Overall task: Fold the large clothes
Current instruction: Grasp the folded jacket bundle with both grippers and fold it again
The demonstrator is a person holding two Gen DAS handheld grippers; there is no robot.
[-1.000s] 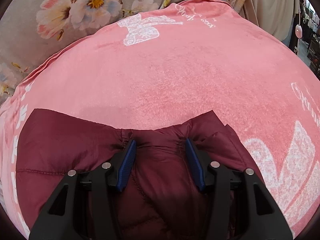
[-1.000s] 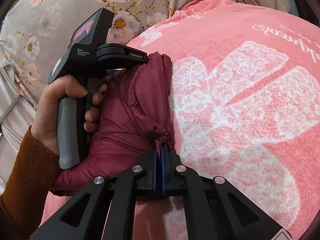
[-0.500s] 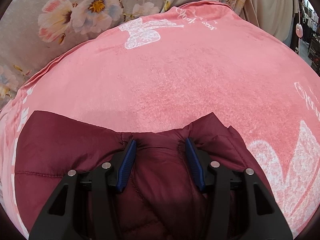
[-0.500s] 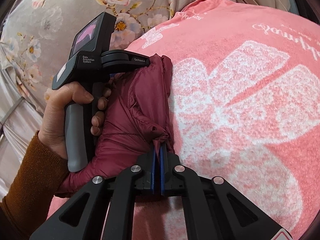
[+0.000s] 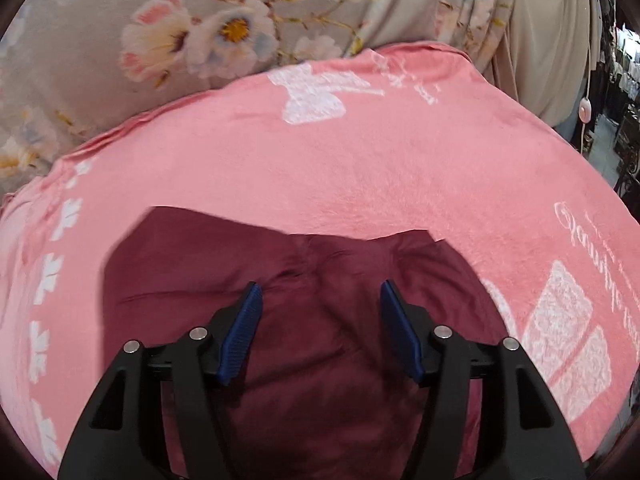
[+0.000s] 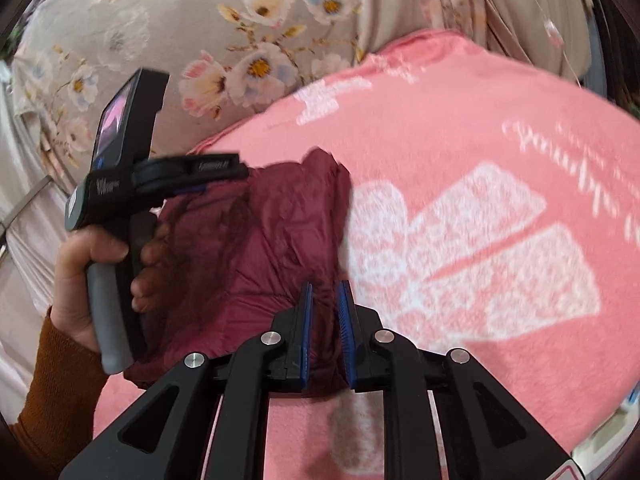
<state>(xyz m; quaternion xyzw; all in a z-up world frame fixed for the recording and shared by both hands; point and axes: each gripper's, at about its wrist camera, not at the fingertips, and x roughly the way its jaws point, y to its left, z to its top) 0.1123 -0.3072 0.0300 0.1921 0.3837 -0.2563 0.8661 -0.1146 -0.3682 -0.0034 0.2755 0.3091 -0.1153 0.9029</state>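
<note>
A dark red puffer jacket [image 5: 320,320] lies folded in a compact bundle on a pink blanket [image 5: 340,168]; it also shows in the right wrist view [image 6: 260,248]. My left gripper [image 5: 320,300] is open, raised just above the jacket, with its blue pads [image 5: 240,332] wide apart. In the right wrist view the left gripper [image 6: 208,176] hovers over the jacket's far end. My right gripper [image 6: 324,292] is partly open at the jacket's near edge, with fabric between the pads [image 6: 346,332] and a gap showing.
The pink blanket [image 6: 500,160] with white bows covers the bed. A grey floral cloth [image 5: 180,40] hangs behind it. A white cord with a pink switch [image 5: 585,110] hangs at the right. The person's hand and orange sleeve [image 6: 56,392] are at the left.
My left gripper has opened wider and lifted off the jacket. My right gripper has gone from shut on the jacket edge to partly open. Both views have pulled back.
</note>
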